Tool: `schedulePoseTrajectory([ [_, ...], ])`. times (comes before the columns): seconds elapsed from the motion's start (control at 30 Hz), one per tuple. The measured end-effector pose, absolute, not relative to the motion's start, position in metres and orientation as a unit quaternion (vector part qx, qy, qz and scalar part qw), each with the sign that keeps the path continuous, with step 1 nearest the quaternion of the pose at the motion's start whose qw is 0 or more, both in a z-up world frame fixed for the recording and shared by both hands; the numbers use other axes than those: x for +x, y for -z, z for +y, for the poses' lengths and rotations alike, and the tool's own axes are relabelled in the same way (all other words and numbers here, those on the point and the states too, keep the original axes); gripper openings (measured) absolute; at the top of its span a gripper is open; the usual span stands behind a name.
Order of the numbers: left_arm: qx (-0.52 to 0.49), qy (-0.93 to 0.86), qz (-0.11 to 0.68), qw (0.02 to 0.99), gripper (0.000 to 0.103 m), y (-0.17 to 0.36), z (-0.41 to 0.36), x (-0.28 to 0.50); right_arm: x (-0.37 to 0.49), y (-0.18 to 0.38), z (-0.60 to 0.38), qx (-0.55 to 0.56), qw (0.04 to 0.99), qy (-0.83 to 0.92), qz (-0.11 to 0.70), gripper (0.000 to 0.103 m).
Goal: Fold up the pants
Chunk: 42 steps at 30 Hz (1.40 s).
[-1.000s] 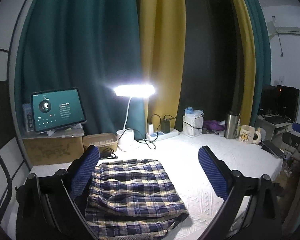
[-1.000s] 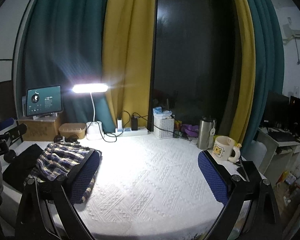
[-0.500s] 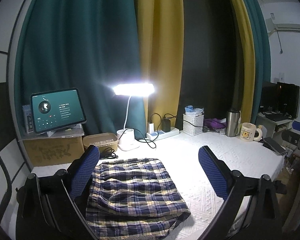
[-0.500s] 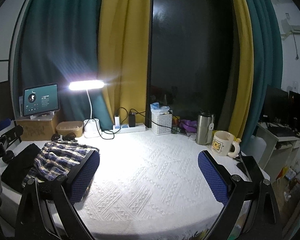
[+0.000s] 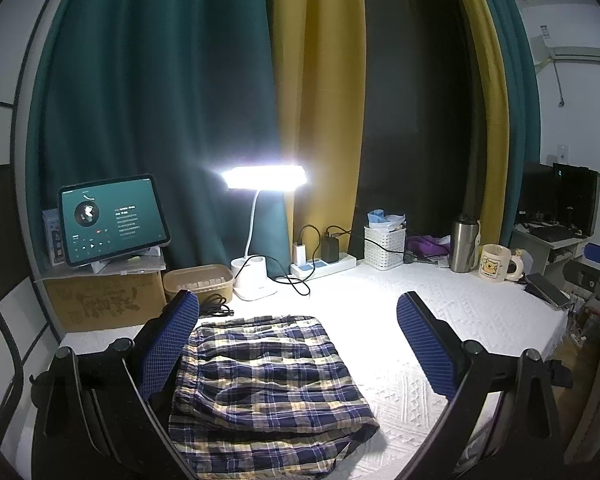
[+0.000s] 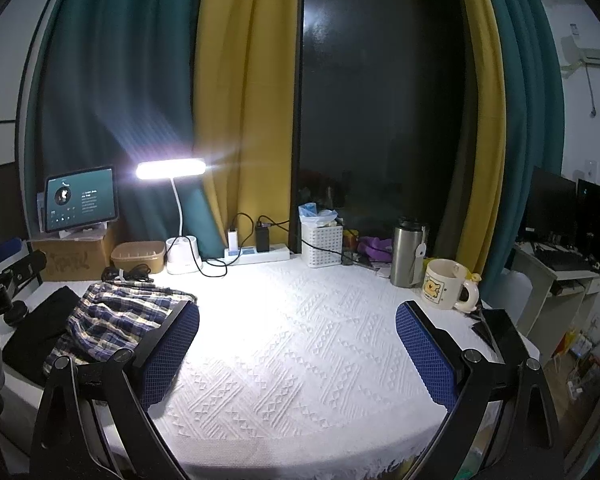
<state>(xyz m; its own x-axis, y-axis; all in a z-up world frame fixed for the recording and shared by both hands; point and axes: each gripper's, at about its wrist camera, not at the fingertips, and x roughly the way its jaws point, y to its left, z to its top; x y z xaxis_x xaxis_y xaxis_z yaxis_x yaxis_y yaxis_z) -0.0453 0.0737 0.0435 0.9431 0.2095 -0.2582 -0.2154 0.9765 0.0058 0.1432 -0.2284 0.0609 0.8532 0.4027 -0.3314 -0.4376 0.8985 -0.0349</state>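
Blue and cream plaid pants (image 5: 267, 384) lie folded in a compact stack on the white textured tablecloth (image 5: 440, 320), near the table's front left. My left gripper (image 5: 297, 344) hovers open above them, its blue pads wide apart and touching nothing. In the right wrist view the same pants (image 6: 115, 316) rest at the far left beside a black cloth (image 6: 39, 332). My right gripper (image 6: 297, 344) stands open over bare tablecloth (image 6: 300, 340), well to the right of the pants.
Along the back stand a lit desk lamp (image 5: 255, 276), a tablet (image 5: 111, 218) on a cardboard box, a tan container (image 5: 197, 280), a power strip (image 5: 324, 266) with cables, a white basket (image 5: 384, 246), a steel flask (image 5: 464, 246) and a mug (image 5: 496, 262).
Both views have drawn back and risen slightly from the table. The pants have not moved, and both grippers stay open.
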Motion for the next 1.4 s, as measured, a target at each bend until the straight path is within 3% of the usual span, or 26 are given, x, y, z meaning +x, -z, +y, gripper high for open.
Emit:
schedulePoseTrajectory([
  [1.4,-0.013,-0.103,0.126,0.987,0.099,-0.0458,0.0778,-0.0455,0.1471,-0.0556,-0.2259,-0.052,0.96,-0.217,0.167,0.099],
])
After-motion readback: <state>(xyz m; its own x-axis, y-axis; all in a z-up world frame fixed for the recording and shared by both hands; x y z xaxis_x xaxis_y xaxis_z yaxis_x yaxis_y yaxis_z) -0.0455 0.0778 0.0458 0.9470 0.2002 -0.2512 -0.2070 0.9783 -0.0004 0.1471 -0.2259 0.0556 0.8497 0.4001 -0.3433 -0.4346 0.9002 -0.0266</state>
